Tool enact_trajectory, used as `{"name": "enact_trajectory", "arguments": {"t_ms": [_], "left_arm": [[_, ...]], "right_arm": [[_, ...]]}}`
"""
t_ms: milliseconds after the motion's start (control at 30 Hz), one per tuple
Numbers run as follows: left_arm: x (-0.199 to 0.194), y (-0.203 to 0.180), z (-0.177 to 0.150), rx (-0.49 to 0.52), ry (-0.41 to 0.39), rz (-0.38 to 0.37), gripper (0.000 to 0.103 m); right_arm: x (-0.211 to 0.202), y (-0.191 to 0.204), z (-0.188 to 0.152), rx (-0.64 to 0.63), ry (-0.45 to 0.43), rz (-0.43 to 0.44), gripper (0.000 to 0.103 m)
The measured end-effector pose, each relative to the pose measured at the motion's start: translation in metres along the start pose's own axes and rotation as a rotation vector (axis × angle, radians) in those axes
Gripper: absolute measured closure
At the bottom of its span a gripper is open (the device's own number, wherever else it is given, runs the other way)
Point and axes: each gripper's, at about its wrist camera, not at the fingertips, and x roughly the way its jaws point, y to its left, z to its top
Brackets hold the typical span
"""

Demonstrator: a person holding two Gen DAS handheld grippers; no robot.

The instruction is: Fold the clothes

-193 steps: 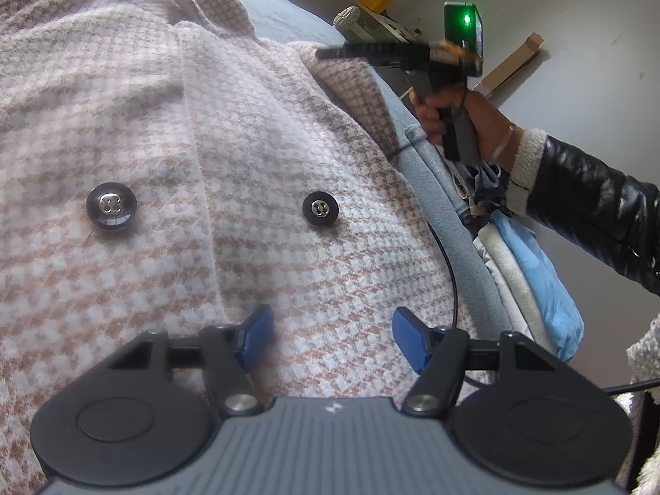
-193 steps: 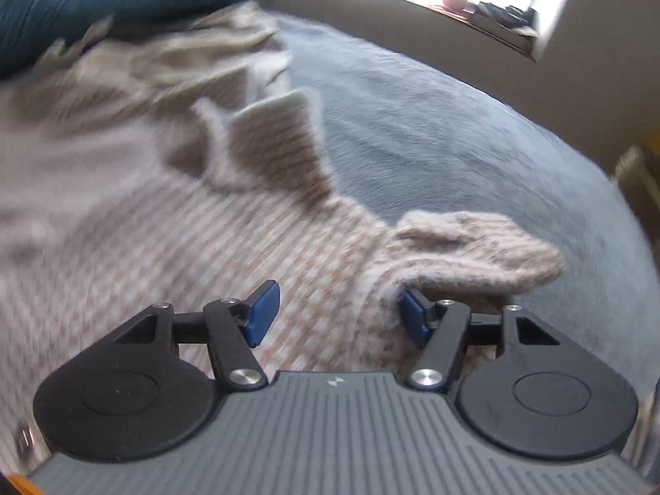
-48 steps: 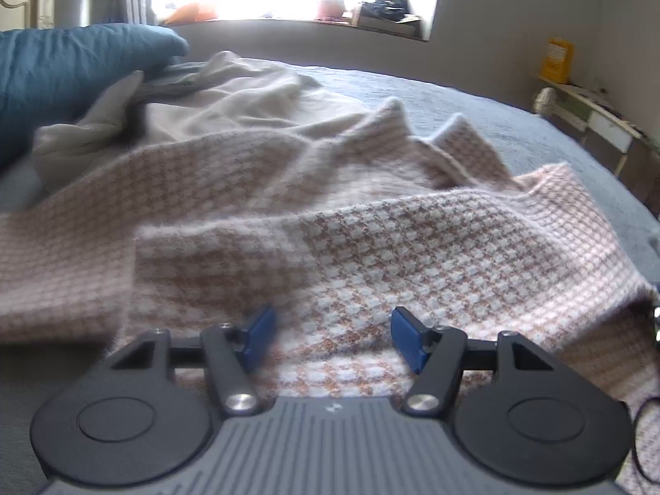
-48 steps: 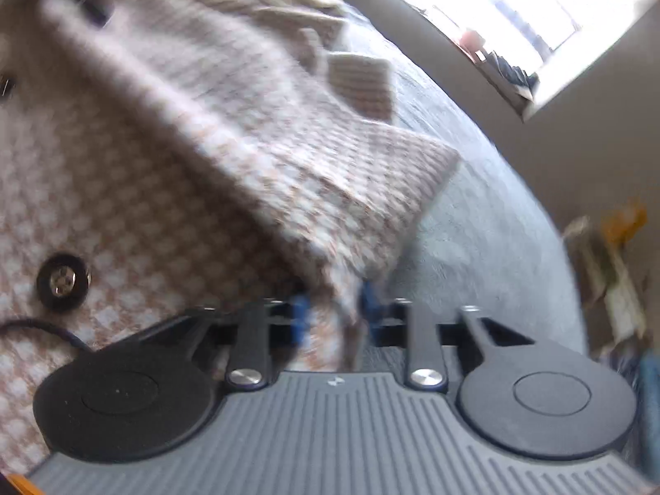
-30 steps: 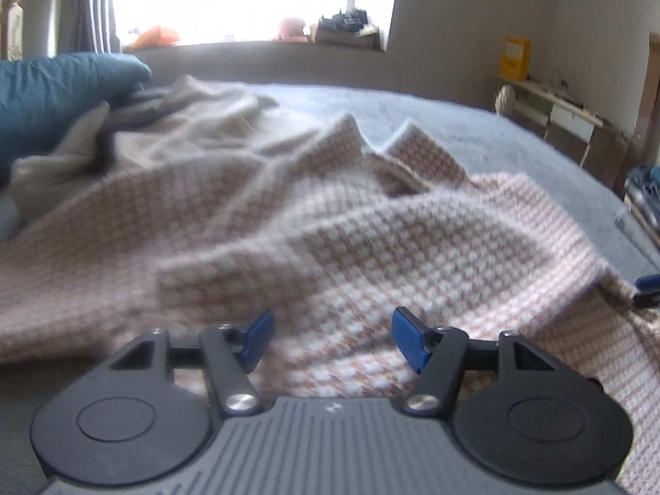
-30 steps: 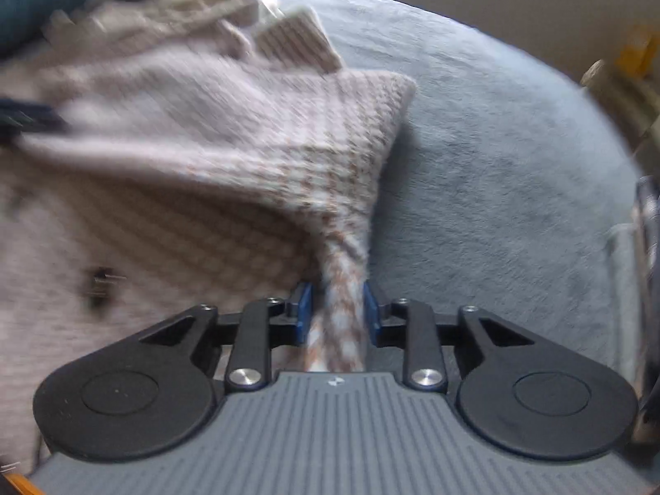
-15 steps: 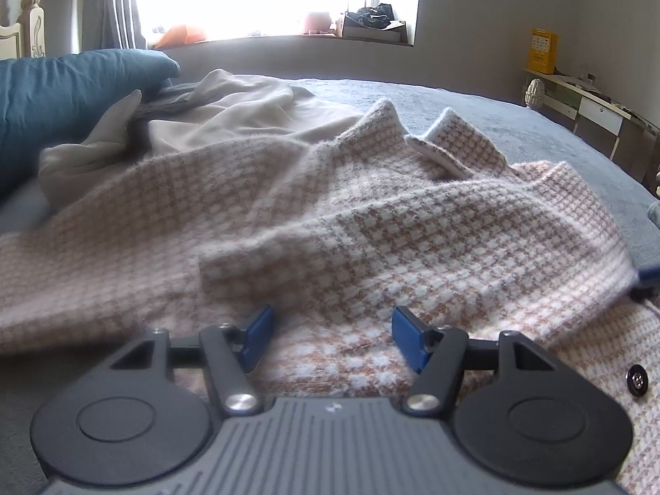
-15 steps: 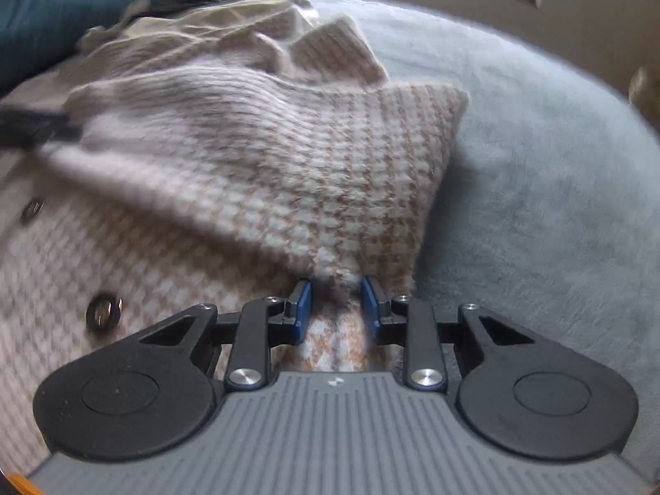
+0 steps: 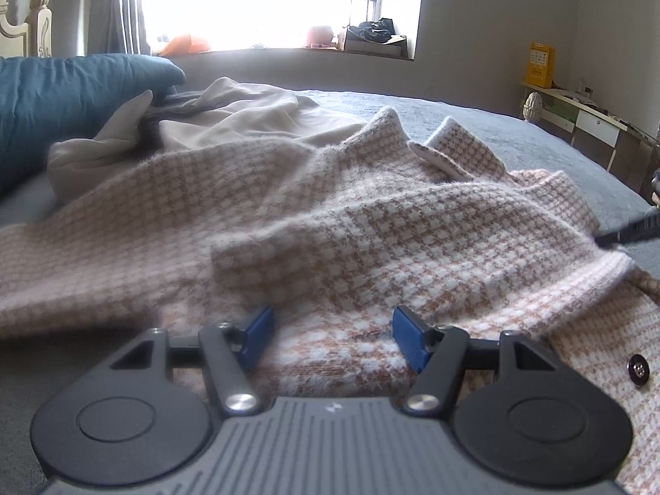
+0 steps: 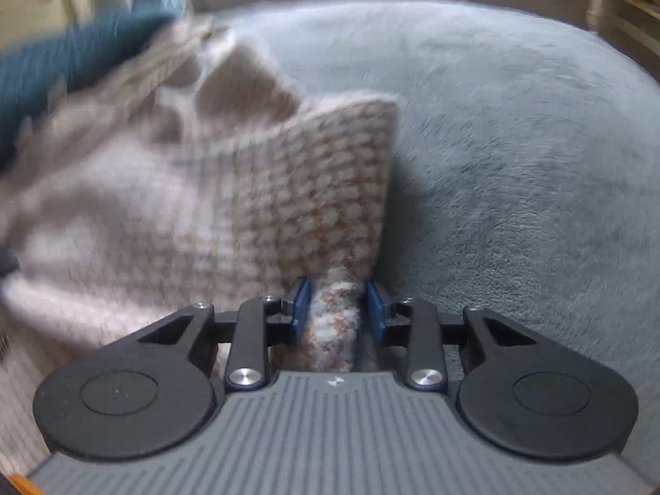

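Presently: right gripper [image 10: 336, 307] is opening its jaws around a coat [image 10: 321, 189] fold; left gripper [image 9: 332, 336] is hovering, jaws apart, over the coat.

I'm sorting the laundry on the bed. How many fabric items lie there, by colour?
Pink-and-brown houndstooth coat: 1
Cream garment: 1
Teal pillow: 1
Dark grey cloth, partly hidden under the cream one: 1
Total: 4

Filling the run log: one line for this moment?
left gripper: open over coat | right gripper: opening, coat edge between pads | bed
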Motion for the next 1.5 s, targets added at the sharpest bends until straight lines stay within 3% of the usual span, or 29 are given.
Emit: {"name": "enact_trajectory", "arguments": {"t_ms": [133, 233, 300, 400, 600, 667, 767, 867, 1000, 1167, 1267, 1367, 1467, 1500], "left_arm": [[-0.002, 0.000, -0.002, -0.005, 0.002, 0.008, 0.038], [-0.005, -0.001, -0.003, -0.004, 0.004, 0.014, 0.038], [-0.007, -0.001, -0.005, -0.003, 0.005, 0.018, 0.038], [-0.009, -0.001, -0.006, 0.004, 0.001, 0.018, 0.038], [-0.008, 0.001, -0.006, -0.009, 0.000, 0.018, 0.037], [-0.008, 0.001, -0.007, -0.007, -0.002, 0.017, 0.037], [-0.008, 0.000, -0.008, -0.003, -0.003, 0.020, 0.037], [-0.007, -0.002, -0.008, 0.000, -0.001, 0.030, 0.037], [-0.006, -0.002, -0.006, -0.002, 0.007, 0.026, 0.037], [-0.008, 0.000, -0.006, -0.014, 0.017, 0.024, 0.037], [-0.009, 0.003, -0.005, -0.023, 0.021, 0.011, 0.037], [-0.009, 0.004, -0.005, -0.032, 0.020, 0.008, 0.037], [-0.010, 0.003, -0.005, -0.037, 0.021, 0.013, 0.037], [-0.010, 0.002, -0.005, -0.038, 0.021, 0.016, 0.037]], "right_arm": [[-0.010, 0.020, 0.029, 0.007, -0.083, 0.060, 0.073], [0.002, 0.045, 0.032, -0.070, -0.085, 0.099, 0.073], [0.010, 0.058, 0.028, -0.148, -0.081, 0.051, 0.073], [0.009, 0.050, 0.031, -0.185, -0.080, -0.100, 0.074], [-0.011, -0.034, 0.026, 0.166, -0.038, -0.284, 0.072], [-0.022, -0.050, 0.024, 0.267, -0.094, -0.248, 0.075], [-0.031, -0.024, 0.033, 0.154, -0.191, -0.101, 0.075], [-0.011, 0.002, 0.048, 0.046, -0.182, -0.017, 0.077], [0.057, -0.020, 0.061, 0.110, -0.068, -0.076, 0.079], [0.058, -0.049, 0.076, 0.347, -0.168, -0.109, 0.077], [0.030, -0.030, 0.075, 0.283, -0.178, -0.004, 0.077], [0.015, 0.019, 0.065, 0.083, -0.109, 0.145, 0.077], [0.029, 0.077, 0.042, -0.206, -0.025, 0.165, 0.078], [0.037, 0.093, 0.033, -0.262, -0.016, 0.133, 0.078]]}}
